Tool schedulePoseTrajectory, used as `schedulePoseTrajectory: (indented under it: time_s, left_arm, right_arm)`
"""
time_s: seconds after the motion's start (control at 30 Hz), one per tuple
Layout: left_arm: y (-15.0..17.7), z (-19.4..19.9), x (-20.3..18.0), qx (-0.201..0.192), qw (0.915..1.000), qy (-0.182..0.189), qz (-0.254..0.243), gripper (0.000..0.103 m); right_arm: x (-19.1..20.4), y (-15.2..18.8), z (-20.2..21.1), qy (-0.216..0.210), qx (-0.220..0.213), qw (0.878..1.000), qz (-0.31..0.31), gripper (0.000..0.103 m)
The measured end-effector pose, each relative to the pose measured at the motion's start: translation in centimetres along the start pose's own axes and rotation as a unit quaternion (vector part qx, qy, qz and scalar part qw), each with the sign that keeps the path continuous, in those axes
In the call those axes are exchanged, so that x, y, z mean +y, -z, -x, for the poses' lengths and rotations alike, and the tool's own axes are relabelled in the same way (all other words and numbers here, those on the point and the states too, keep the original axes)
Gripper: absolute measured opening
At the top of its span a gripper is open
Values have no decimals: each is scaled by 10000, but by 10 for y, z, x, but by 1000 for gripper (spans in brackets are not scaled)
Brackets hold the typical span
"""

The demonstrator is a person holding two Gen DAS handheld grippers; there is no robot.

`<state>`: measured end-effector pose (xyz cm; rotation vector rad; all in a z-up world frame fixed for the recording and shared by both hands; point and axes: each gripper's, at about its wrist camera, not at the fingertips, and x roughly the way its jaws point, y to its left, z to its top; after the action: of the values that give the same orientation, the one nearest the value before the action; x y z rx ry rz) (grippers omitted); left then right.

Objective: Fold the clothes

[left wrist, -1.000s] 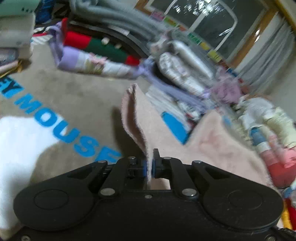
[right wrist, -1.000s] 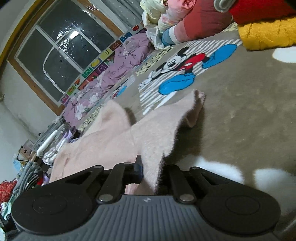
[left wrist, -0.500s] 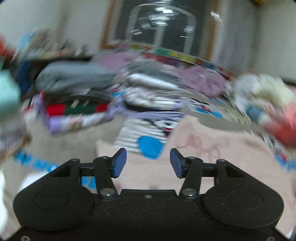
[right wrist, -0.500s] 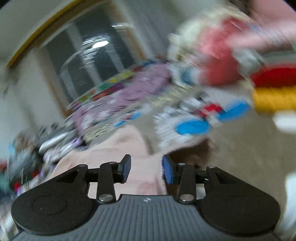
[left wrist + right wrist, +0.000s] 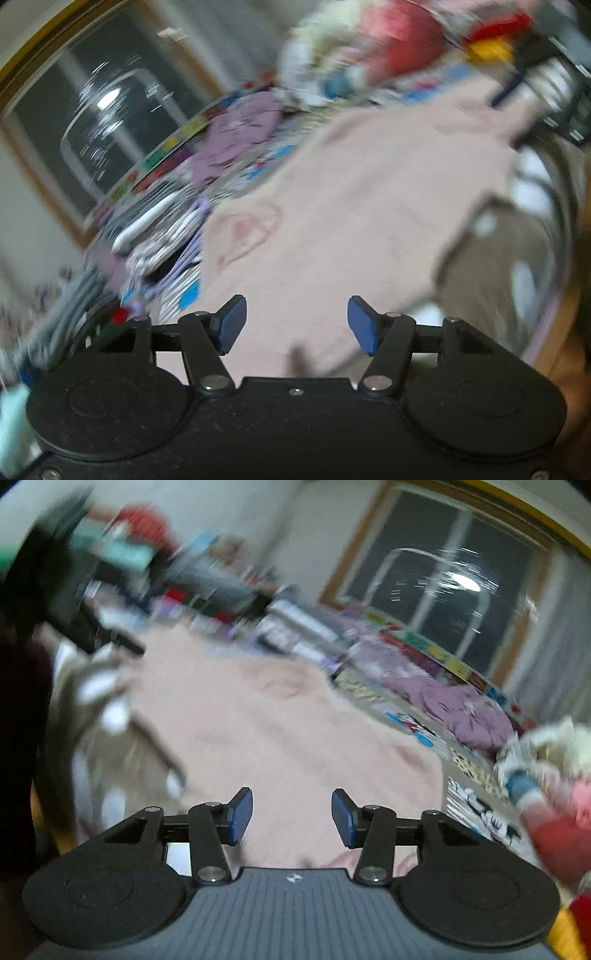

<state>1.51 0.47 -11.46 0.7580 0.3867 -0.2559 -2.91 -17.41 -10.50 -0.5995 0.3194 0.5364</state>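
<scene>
**Pink garment let go, both tools hanging empty over it**

The left tool [image 5: 295, 321] is showing its blue pads standing well apart, nothing between them, and those jaws have just been opening. Same story on the right tool [image 5: 291, 814]: pads apart, just been opening, no cloth pinched. Below both of them the pink garment [image 5: 351, 221] is lying spread on the cartoon-print rug [image 5: 476, 812], broad and fairly flat, with a faint outline motif showing on it in the left view.

So how far along are we? I am judging that one fold is being finished here, since the cloth is lying free and neither tool is gripping it. Whether the layers are sitting square I cannot tell; both views are smearing badly. It is looking too wide to count as done, so I am expecting at least another fold, then a spot on a pile.

As for containers, I am seeing none: no basket, no bin, no drawer. Around the rug, clothes are simply lying in loose heaps, a purple heap [image 5: 458, 705] by the window [image 5: 454, 572] and red and cream pieces [image 5: 369, 37] farther off.
</scene>
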Motion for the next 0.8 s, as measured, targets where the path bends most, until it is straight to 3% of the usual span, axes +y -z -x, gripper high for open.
schedulePoseTrajectory:
  time_s: [0.13,0.37,0.43,0.47,0.5,0.53,0.6,0.8]
  left_arm:
    - [7,-6,-28,26,9937,56,-1116,61]
    - [15,-21,-47,-12,9789,-162,-2038,61]
    - [14,-27,-47,27,9790,-202,-2030,34]
    - [13,-29,-48,33,9789,-225,-2032,9]
    - [12,-27,-48,-10,9783,-259,-2054,8]
    - [12,-25,-48,-53,9777,-293,-2077,7]
    - [10,-20,-47,-139,9766,-353,-2115,7]
    - [17,-5,-52,-218,9708,-236,-2376,6]
  right_arm:
    - [30,-1,-11,-104,381,9958,827,46]
    - [54,-5,-35,-55,548,9870,1509,46]
    - [57,-5,-40,-9,469,9852,1651,46]
    - [57,-6,-42,-38,448,9850,1666,44]
    - [56,-6,-44,-117,456,9856,1622,40]
    - [54,-7,-45,-237,491,9864,1549,21]
    - [51,-7,-43,-358,568,9868,1471,11]
    - [44,-7,-18,-402,557,9890,1309,9]
